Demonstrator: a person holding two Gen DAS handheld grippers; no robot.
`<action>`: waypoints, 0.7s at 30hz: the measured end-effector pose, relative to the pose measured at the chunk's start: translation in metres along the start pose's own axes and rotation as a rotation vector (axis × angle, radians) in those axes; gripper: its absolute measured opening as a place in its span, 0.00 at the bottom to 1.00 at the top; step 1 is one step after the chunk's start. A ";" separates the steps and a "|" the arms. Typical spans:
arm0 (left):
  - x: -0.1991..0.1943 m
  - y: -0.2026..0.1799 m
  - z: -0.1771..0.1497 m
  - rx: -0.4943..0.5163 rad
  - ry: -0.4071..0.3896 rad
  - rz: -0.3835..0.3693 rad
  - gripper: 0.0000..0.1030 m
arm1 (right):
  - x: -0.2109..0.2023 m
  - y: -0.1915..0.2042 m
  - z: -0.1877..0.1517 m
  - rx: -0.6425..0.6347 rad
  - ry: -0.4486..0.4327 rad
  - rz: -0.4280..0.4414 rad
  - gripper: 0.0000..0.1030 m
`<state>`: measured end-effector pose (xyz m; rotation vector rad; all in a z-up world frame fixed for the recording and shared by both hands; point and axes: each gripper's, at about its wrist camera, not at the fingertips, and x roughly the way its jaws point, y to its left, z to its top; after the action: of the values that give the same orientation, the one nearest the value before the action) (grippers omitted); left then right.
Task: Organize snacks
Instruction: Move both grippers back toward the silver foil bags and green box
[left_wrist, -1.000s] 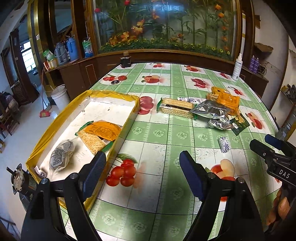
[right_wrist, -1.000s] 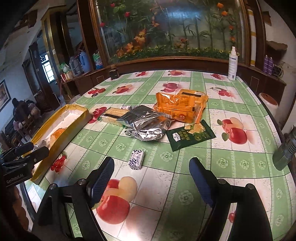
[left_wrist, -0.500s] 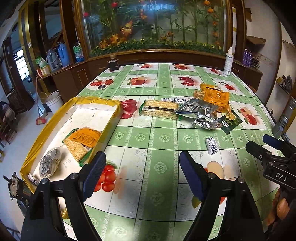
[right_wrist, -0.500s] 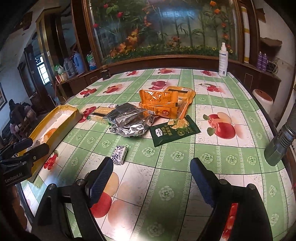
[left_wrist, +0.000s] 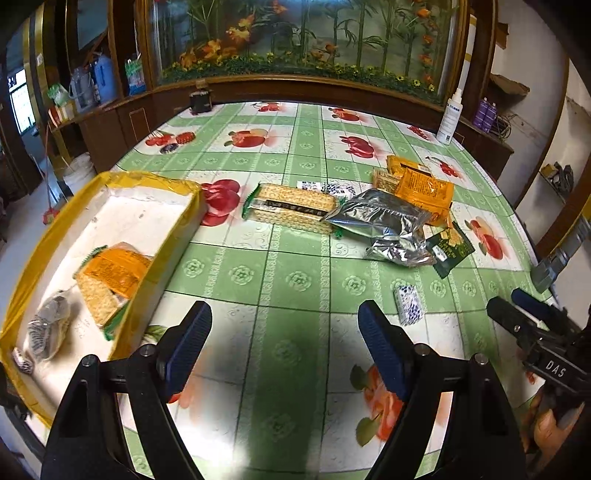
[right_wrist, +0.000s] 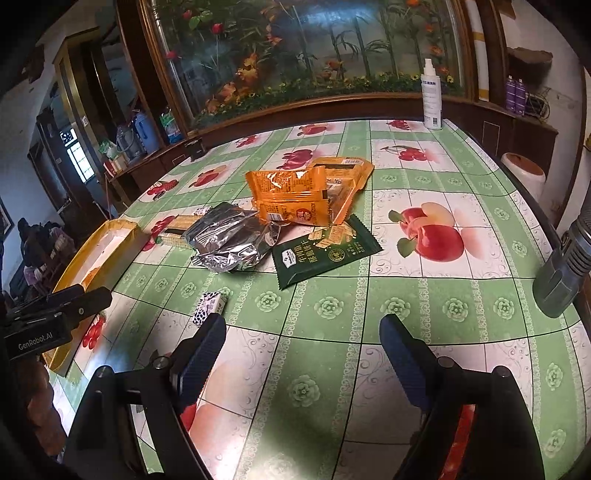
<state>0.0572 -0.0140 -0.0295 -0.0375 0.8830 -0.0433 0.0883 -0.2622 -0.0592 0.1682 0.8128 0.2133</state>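
Observation:
A yellow-rimmed white box (left_wrist: 184, 218) (right_wrist: 110, 230) lies at the table's left, holding an orange cracker pack (left_wrist: 110, 271) and a grey wrapped snack (left_wrist: 50, 325). On the cloth lie a long cracker pack (left_wrist: 291, 206), a silver foil bag (left_wrist: 384, 225) (right_wrist: 229, 240), orange bags (left_wrist: 424, 188) (right_wrist: 295, 192), a dark green cracker packet (left_wrist: 450, 247) (right_wrist: 325, 251) and a small black-and-white packet (left_wrist: 408, 310) (right_wrist: 208, 306). My left gripper (left_wrist: 284, 339) stands open above bare cloth. My right gripper (right_wrist: 303, 350) is open too, with the small packet just beyond its left finger.
A white spray bottle (right_wrist: 432, 96) (left_wrist: 452, 118) stands at the table's far right edge, a dark jar (left_wrist: 199, 101) at the far left. A grey tube end (right_wrist: 561, 277) reaches over the right edge. A planted glass cabinet (left_wrist: 303, 37) backs the table.
Both grippers have moved forward over the table and tipped down a little, so the snack pile looms nearer. Jaws stay wide and nothing was picked up.

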 end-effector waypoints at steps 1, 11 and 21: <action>0.003 -0.002 0.003 0.000 0.003 -0.013 0.79 | 0.002 -0.002 0.002 0.007 0.003 0.005 0.85; 0.027 -0.056 0.053 0.144 -0.019 -0.136 0.79 | 0.027 -0.007 0.028 0.032 0.034 0.019 0.85; 0.069 -0.077 0.080 0.323 0.028 -0.225 0.79 | 0.048 -0.015 0.037 0.043 0.082 0.015 0.85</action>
<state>0.1615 -0.0931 -0.0282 0.1663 0.8873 -0.3970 0.1492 -0.2666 -0.0717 0.2066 0.8979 0.2178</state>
